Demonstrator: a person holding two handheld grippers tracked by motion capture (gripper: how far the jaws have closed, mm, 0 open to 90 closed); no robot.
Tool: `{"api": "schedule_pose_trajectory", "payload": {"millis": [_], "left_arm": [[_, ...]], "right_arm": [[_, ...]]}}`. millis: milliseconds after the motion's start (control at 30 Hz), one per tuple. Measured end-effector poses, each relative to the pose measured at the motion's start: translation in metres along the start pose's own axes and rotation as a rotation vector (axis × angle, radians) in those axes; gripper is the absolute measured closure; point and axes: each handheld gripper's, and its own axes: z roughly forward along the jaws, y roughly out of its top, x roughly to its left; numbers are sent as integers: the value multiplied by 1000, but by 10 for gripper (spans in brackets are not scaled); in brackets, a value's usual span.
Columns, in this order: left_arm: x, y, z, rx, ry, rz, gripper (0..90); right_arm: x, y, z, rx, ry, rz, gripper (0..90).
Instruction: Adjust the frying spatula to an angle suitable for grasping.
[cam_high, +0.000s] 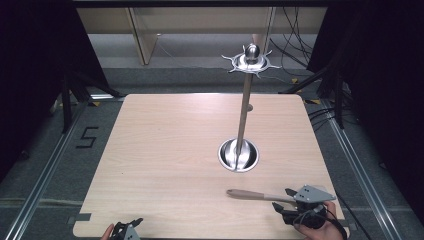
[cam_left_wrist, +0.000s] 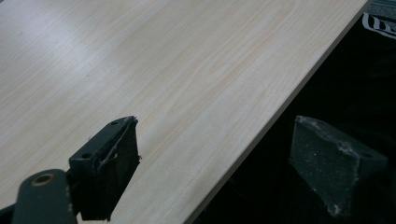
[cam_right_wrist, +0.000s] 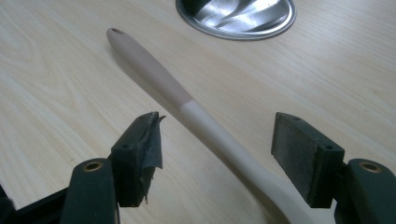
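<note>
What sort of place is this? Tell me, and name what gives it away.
Probably a lab or recording studio bay, not a kitchen: a bare wooden table between black curtains, metal floor rails, loose cables, and a steel utensil stand set up as a prop.

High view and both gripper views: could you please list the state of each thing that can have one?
Spoon: lying flat on the table, handle between the right gripper's open jaws, not clamped.
Stand: upright, hooks bare.
Right gripper: open, astride the spoon.
Left gripper: open, holding nothing, at the table's edge.
</note>
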Motion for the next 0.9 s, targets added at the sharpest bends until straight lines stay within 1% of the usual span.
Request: {"api": "schedule_pose_trajectory", "payload": {"millis": [33, 67, 133, 167, 200, 233, 267, 300, 333, 367, 400, 433, 467, 500, 533, 567, 600, 633, 667, 700, 767, 800, 833, 867, 900], "left_arm": [[-1, 0, 1, -4, -5, -9, 147], [-1, 0, 1, -6, -8, -9, 147], [-1, 0, 1, -2, -8, -10, 147], [-1, 0, 2, -1, -1, -2, 147], [-1, 0, 2, 15, 7, -1, 147], [0, 0, 2, 15, 12, 3, 147], [-1, 0, 2, 11, 0, -11, 147], [-1, 0, 2, 16, 6, -10, 147], [-2, 0, 3, 5, 9, -21, 148], [-2, 0, 3, 8, 9, -21, 147], [-2, 0, 3, 1, -2, -35, 147], [-2, 0, 3, 4, 2, -30, 148], [-1, 0, 3, 17, 10, -10, 148], [-1, 0, 3, 17, 8, -8, 148], [-1, 0, 2, 19, 9, -10, 147], [-1, 0, 2, 18, 8, -10, 147], [-1, 0, 2, 12, -1, -19, 147], [-1, 0, 2, 12, -1, -19, 148], [-1, 0, 2, 16, 1, -13, 147], [-2, 0, 2, -1, 1, -27, 147], [-2, 0, 2, 2, 0, -29, 148], [-2, 0, 2, 2, 1, -28, 147], [-2, 1, 2, 0, 0, -29, 147], [-2, 0, 2, -1, 0, -28, 147], [-2, 0, 2, -1, -2, -30, 148]], "right_arm": [[0, 0, 0, 0, 0, 0, 338], [1, 1, 0, 9, 9, 6, 338], [-1, 4, 0, 30, 42, -29, 339], [-1, 6, 1, 34, 52, -43, 340], [1, 8, 1, 55, 65, -19, 344], [-1, 10, 1, 49, 66, -58, 345], [-2, 15, 2, 64, 79, -75, 347], [-1, 18, 2, 67, 82, -73, 348], [-2, 21, 3, 68, 87, -89, 349], [-1, 26, 4, 79, 88, -102, 355], [-1, 26, 4, 79, 88, -102, 355], [-2, 29, 6, 88, 91, -113, 357], [-2, 29, 6, 88, 91, -113, 357], [-1, 30, 7, 100, 96, -108, 357], [-2, 31, 8, 105, 100, -114, 357], [-1, 31, 11, 99, 94, -103, 357], [-3, 32, 12, 106, 98, -127, 357], [-2, 32, 14, 103, 92, -99, 357], [-3, 34, 13, 125, 101, -110, 357], [-2, 35, 17, 100, 96, -107, 358], [-3, 36, 17, 110, 99, -115, 358], [-3, 38, 16, 129, 105, -119, 358], [-2, 39, 19, 115, 100, -115, 358], [-2, 39, 19, 115, 100, -115, 358], [-2, 41, 21, 140, 115, -123, 362]]}}
